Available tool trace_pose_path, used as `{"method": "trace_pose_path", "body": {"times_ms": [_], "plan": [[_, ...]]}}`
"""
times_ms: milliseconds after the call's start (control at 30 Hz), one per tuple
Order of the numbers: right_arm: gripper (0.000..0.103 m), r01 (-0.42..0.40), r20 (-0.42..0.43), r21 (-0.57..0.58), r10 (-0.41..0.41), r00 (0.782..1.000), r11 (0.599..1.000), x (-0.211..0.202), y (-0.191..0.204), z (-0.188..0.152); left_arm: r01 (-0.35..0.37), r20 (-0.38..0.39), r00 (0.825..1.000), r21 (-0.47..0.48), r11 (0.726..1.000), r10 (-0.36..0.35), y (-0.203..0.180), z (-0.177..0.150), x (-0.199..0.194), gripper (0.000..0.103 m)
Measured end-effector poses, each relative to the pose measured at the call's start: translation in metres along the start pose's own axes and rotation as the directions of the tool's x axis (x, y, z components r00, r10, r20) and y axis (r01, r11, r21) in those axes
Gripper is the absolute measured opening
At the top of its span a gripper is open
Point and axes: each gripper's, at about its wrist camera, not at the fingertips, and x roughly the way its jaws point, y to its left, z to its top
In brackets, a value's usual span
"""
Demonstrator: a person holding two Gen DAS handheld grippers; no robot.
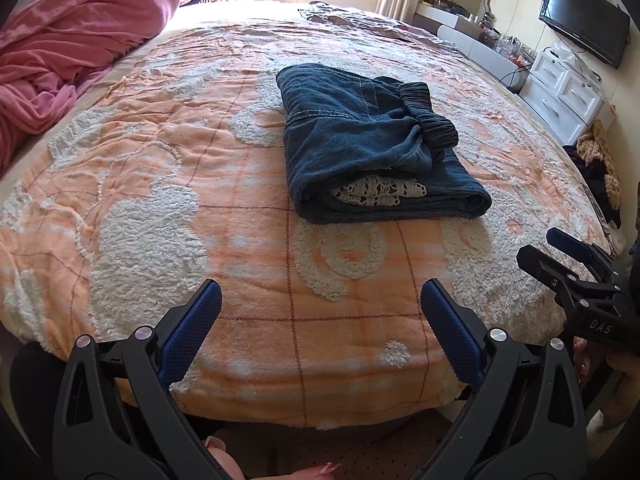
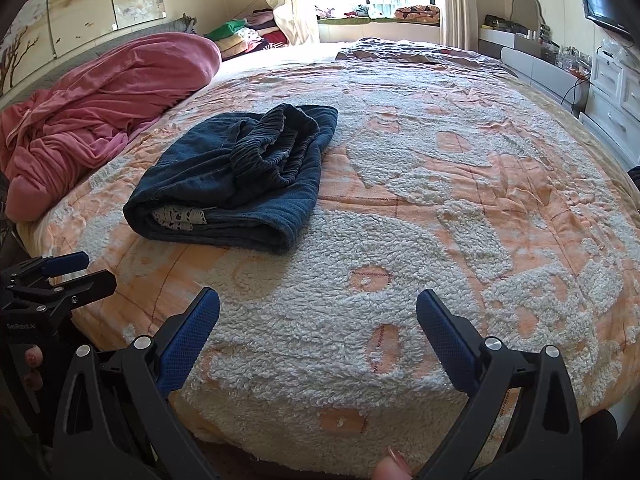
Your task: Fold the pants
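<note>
Dark blue pants [image 1: 360,136] lie folded in a thick bundle on the orange-and-white blanket [image 1: 160,208], elastic waistband on top, white lace trim showing at the near fold. In the right wrist view the pants [image 2: 236,184] sit to the left and ahead. My left gripper [image 1: 320,292] is open over the bed's near edge, well short of the pants, with nothing between its blue pads. My right gripper [image 2: 318,300] is also open and empty, over the blanket [image 2: 440,200]. Each gripper shows in the other's view: the right gripper [image 1: 560,252] at far right, the left gripper [image 2: 76,268] at far left.
A rumpled pink duvet [image 1: 68,48] fills the bed's left side. A patterned cloth [image 2: 400,52] lies at the far end by the window. White drawers [image 1: 560,96] and a wall television [image 1: 584,20] stand to the right. Piled clothes [image 2: 248,32] lie at the back left.
</note>
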Motion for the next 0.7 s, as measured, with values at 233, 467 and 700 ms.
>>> {"method": "trace_pose_path", "body": {"times_ms": [233,467,700], "plan": [[0.098,0.002,-0.014,0.025,-0.002,1.0,1.0,0.008,-0.01,0.001,0.006,0.006,1.0,-0.038,0.999,-0.006,0.011,0.007,-0.002,0.094],[0.098,0.065,0.003,0.083,-0.065,0.998,0.994,0.007,-0.05,0.011,-0.042,0.082,0.995,-0.129,0.991,0.053,0.048,0.042,-0.011,0.094],[0.098,0.293,0.008,0.24,-0.303,0.953,0.926,-0.003,-0.192,0.061,-0.283,0.019,0.956,-0.22,0.934,0.294,0.164,0.121,0.031,0.094]]}}
